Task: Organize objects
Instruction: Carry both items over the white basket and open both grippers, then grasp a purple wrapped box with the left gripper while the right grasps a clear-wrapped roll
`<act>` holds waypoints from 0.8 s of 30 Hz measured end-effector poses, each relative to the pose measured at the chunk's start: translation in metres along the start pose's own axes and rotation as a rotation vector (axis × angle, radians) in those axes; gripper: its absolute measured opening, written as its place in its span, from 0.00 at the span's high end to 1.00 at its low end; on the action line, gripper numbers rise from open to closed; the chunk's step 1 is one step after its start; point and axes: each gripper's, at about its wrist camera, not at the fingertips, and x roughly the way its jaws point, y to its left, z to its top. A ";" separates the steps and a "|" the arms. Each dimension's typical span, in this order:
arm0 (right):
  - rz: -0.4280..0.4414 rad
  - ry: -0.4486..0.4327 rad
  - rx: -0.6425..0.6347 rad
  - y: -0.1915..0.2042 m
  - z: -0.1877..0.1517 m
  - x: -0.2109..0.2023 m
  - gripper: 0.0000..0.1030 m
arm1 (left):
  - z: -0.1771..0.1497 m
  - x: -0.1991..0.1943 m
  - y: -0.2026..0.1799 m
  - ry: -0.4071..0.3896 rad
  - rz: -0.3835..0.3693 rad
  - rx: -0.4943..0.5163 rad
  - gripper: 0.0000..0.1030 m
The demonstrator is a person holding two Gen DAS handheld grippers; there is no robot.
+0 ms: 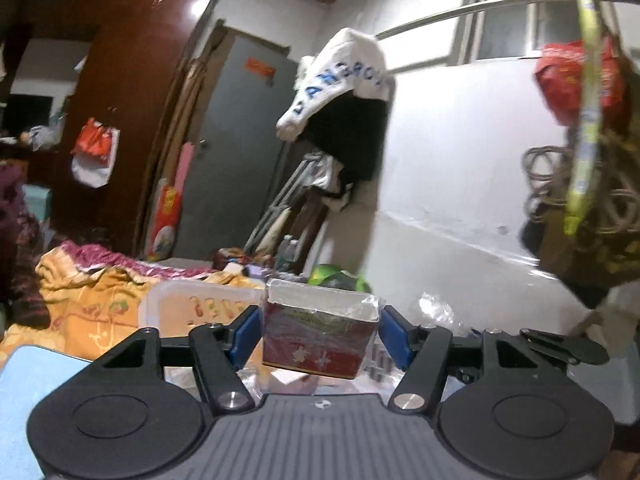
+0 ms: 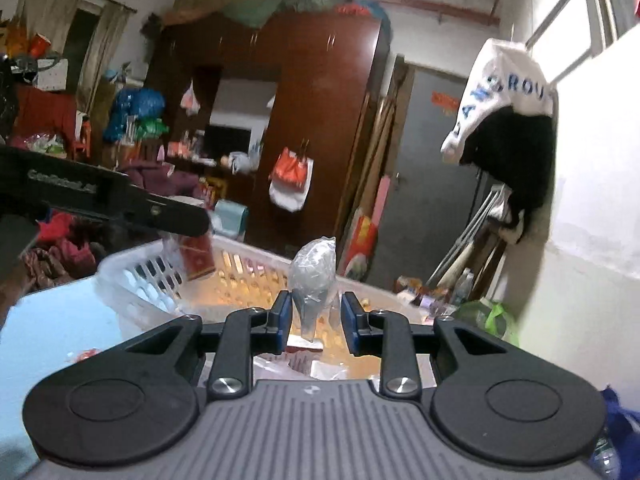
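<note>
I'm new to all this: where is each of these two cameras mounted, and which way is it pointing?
Left wrist view: sits on the left gripper, looking forward along its blue-padded fingers, which clamp a red box; beyond lie the white basket and the wall.
Right wrist view: sits on the right gripper, facing the brown wardrobe; its fingers stand around a clear plastic bag, contact unclear. The left gripper shows at left.
Shared: the basket, red box, wardrobe and the white cloth with blue letters.

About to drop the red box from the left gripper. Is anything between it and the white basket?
Nothing visible blocks it. The left gripper holds the red box just over the near rim of the white basket; the right gripper, with its clear plastic wrapper, is off to one side.
</note>
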 end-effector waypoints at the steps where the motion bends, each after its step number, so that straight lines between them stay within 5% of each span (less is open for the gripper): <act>1: 0.004 -0.005 0.024 -0.001 -0.002 0.000 0.53 | -0.002 0.005 0.002 0.020 0.026 0.000 0.25; 2: 0.003 -0.007 0.059 -0.001 -0.004 -0.003 0.17 | -0.005 0.005 0.004 0.035 0.041 -0.001 0.22; 3: -0.008 -0.017 0.091 0.000 -0.008 -0.010 0.02 | -0.009 -0.002 0.005 0.029 0.043 0.002 0.19; 8: 0.024 -0.065 0.124 0.012 -0.045 -0.063 0.00 | -0.047 -0.074 0.002 -0.040 0.065 0.097 0.07; 11: 0.068 0.001 0.132 0.013 -0.068 -0.059 0.00 | -0.084 -0.097 -0.008 0.031 0.118 0.201 0.01; 16: 0.128 0.182 0.226 0.010 -0.086 -0.018 0.00 | -0.132 -0.089 -0.015 0.217 0.113 0.252 0.02; 24: 0.191 0.228 0.282 0.020 -0.083 0.002 0.16 | -0.141 -0.071 -0.012 0.253 0.183 0.271 0.03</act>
